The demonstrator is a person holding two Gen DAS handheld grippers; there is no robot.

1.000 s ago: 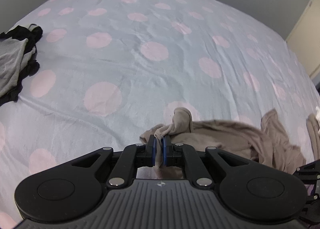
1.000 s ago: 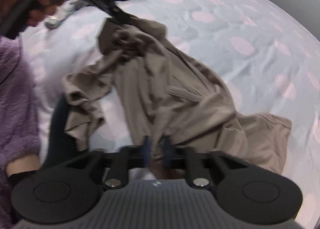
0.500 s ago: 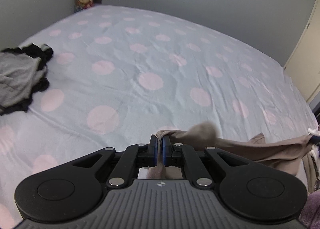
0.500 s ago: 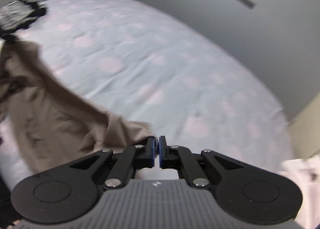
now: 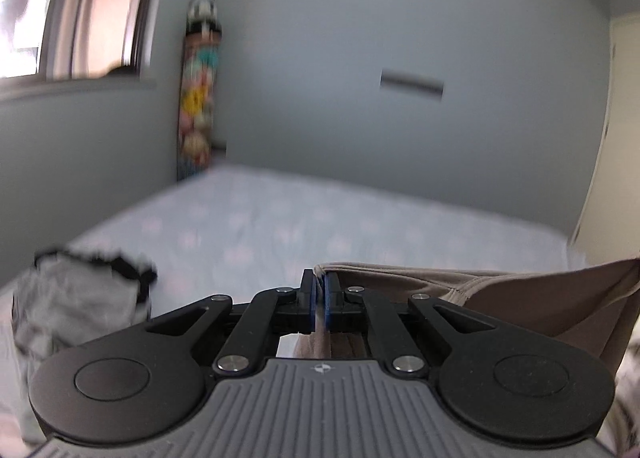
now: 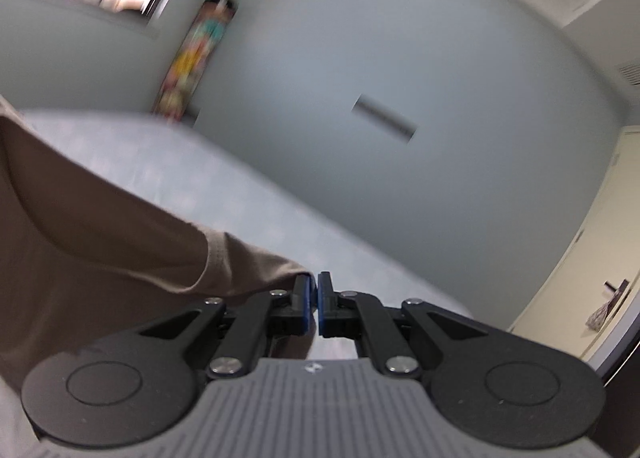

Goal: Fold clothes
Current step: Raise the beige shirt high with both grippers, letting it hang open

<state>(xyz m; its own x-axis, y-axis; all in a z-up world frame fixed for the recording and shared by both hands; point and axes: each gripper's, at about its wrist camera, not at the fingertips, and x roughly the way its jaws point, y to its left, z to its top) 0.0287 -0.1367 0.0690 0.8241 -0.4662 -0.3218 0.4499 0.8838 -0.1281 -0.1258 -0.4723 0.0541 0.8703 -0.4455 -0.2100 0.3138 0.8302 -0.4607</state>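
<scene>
Between both jaws, taut brown garment [image 5: 500,294]

Count by kind. Grippers: two, the left gripper [image 5: 320,298] and the right gripper [image 6: 313,300]. Brown garments: one [image 5: 500,298], seen from both wrist views [image 6: 100,242]. Other clothing: one grey and black pile [image 5: 80,298] at the bed's left edge. Beds: one [image 5: 320,226]. Windows: one [image 5: 80,6]. Colourful hanging columns in the room corner: one [image 5: 198,90]. Dark wall bars: one [image 5: 412,84].
</scene>
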